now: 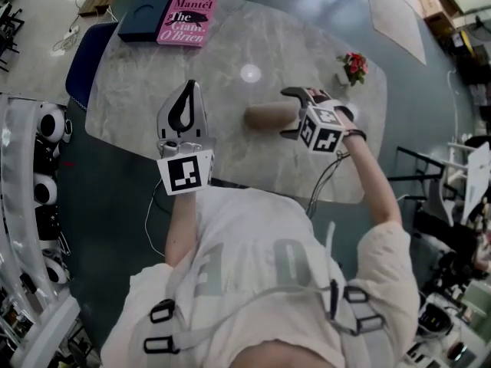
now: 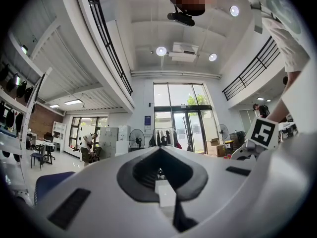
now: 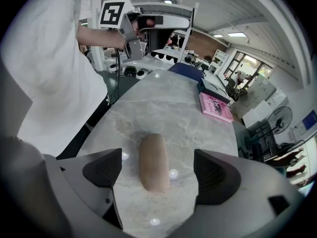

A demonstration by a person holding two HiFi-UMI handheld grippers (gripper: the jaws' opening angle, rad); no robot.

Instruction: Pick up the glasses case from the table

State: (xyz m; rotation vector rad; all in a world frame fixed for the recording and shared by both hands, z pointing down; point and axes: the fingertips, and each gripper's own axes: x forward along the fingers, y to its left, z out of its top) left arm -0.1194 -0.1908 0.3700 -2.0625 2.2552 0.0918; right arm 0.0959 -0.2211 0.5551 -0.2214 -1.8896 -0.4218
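Observation:
The glasses case (image 1: 268, 116) is a tan, rounded oblong lying flat on the marble table (image 1: 230, 52). My right gripper (image 1: 291, 114) is open at its right end, one jaw on each side. In the right gripper view the case (image 3: 153, 160) lies lengthwise between the two dark fingers (image 3: 103, 168), with a gap to each pad, and the right gripper (image 3: 158, 170) holds nothing. My left gripper (image 1: 185, 107) hangs over the table's near edge, shut and empty. The left gripper view shows this gripper (image 2: 160, 152) tilted up at the hall, with its jaws together.
A pink book (image 1: 186, 18) and a dark blue flat box (image 1: 146, 14) lie at the table's far left. A small pot of red flowers (image 1: 353, 66) stands at the far right. A blue chair (image 1: 83, 58) is beside the left edge. The book (image 3: 216, 107) lies beyond the case.

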